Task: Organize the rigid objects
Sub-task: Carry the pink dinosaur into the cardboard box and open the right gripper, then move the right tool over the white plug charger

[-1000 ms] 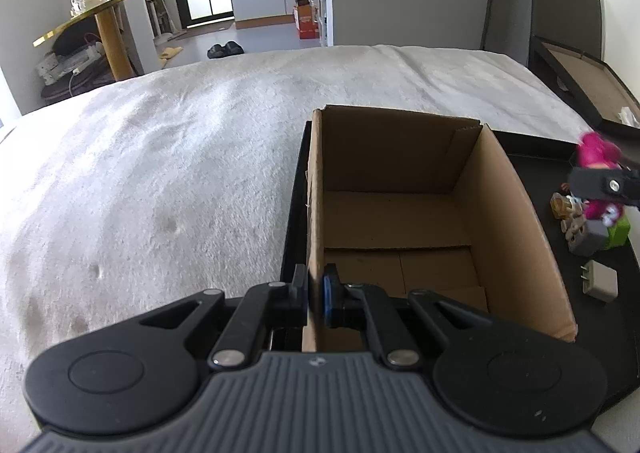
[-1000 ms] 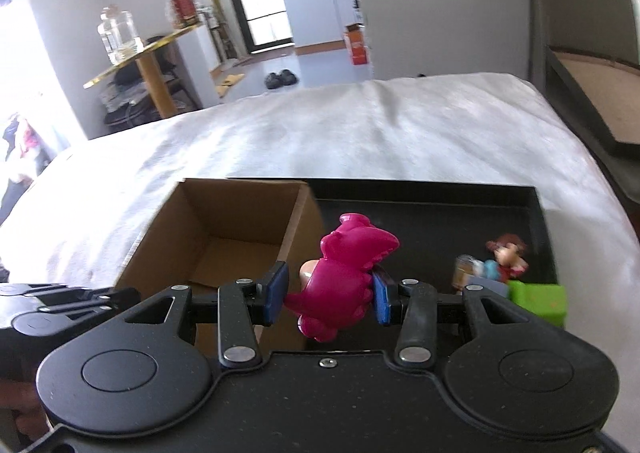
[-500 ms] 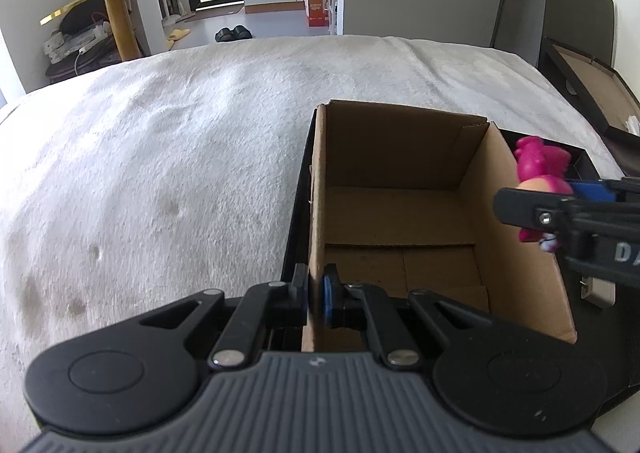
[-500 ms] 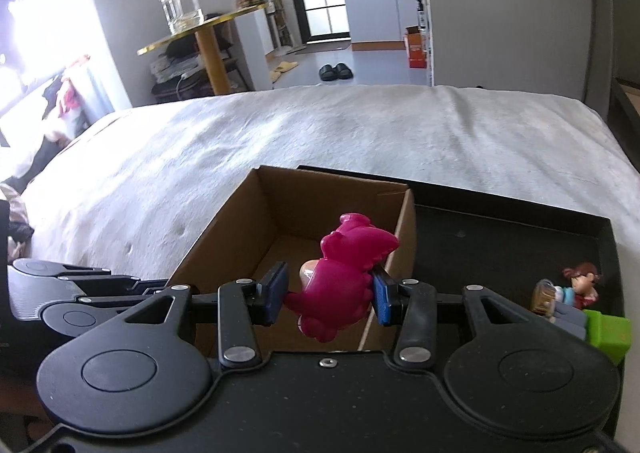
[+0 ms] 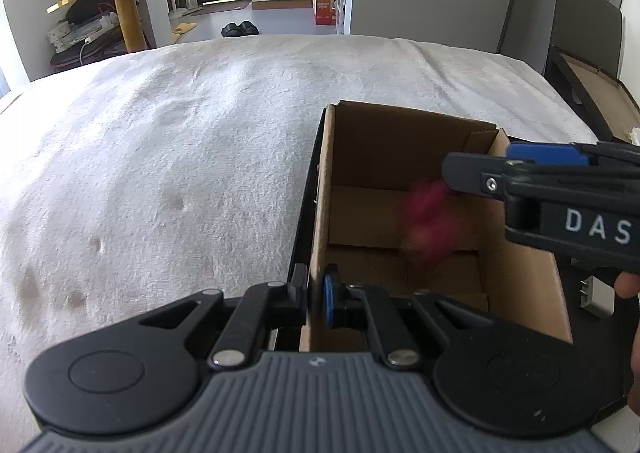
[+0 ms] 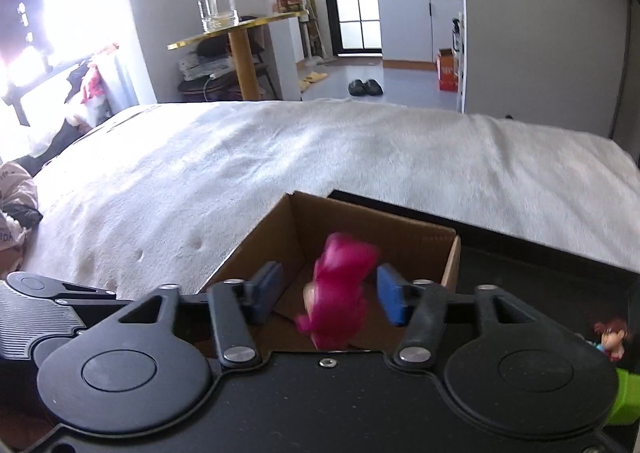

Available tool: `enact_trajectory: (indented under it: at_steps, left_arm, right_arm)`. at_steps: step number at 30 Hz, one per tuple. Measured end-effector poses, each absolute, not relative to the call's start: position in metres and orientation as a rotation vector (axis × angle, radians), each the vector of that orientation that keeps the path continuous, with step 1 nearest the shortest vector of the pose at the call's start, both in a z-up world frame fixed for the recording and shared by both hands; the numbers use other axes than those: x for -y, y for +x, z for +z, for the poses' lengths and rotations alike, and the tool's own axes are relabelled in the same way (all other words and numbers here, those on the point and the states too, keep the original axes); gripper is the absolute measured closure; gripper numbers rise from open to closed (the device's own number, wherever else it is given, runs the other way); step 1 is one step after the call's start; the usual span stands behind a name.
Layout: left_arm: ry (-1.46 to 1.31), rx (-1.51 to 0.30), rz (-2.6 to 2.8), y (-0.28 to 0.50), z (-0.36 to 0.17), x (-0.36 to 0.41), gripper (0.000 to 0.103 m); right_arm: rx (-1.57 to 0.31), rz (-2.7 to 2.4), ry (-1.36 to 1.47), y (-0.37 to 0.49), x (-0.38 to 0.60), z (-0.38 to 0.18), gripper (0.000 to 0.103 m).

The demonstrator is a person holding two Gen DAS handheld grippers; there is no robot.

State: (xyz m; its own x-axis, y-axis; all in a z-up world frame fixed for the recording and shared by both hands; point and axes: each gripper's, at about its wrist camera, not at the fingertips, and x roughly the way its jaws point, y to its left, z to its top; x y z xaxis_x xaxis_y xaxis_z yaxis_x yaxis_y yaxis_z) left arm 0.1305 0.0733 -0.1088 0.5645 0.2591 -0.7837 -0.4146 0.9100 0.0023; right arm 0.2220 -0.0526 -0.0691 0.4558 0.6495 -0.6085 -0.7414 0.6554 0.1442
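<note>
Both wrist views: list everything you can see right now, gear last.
box: one, brown cardboard, open-topped, on the tray
pink toy: one, magenta, blurred, between the open pads over the box, touching neither
tray: one, black, under the box on the bed
figurine: one, red-haired, on the tray at right
green block: one, on the tray below the figurine
plug: one, white, on the tray right of the box
bed cover: one, white
jar: one, clear glass, on the gold side table
slippers: a pair, black, on the floor
left hand-held gripper: black, shut on the box's near wall
right hand-held gripper: black, blue pads, jaws opening
</note>
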Motion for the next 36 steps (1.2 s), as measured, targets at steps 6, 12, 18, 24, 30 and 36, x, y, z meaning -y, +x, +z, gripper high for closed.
enact_trajectory:
  at_steps: [6,12,18,24,30,36]
  left_arm:
    - [-0.182,-0.895,0.418,0.132,-0.108,-0.072,0.093]
    - [-0.177,-0.908,0.441,0.133,-0.106,-0.071,0.087]
    - [-0.148,-0.904,0.491,0.134,-0.098,-0.069,0.061]
    - [-0.111,-0.901,0.525,0.136,-0.094,-0.064,0.037]
    - [-0.077,-0.903,0.542,0.142,-0.094,-0.057,0.031]
    - [-0.032,-0.901,0.563,0.147,-0.095,-0.049,0.022]
  right_arm:
    - [-0.72,0.82,-0.123,0.225,0.069,-0.069,0.042]
    - [-0.729,0.725,-0.075,0.226,0.106,-0.068,0.02]
    - [-0.747,0.652,-0.022,0.229,0.148,-0.07,0.018]
    - [-0.77,0.577,-0.006,0.231,0.178,-0.081,0.017]
    - [-0.806,0.523,-0.002,0.232,0.201,-0.097,0.017]
    - [-0.849,0.473,0.018,0.238,0.216,-0.113,0.017]
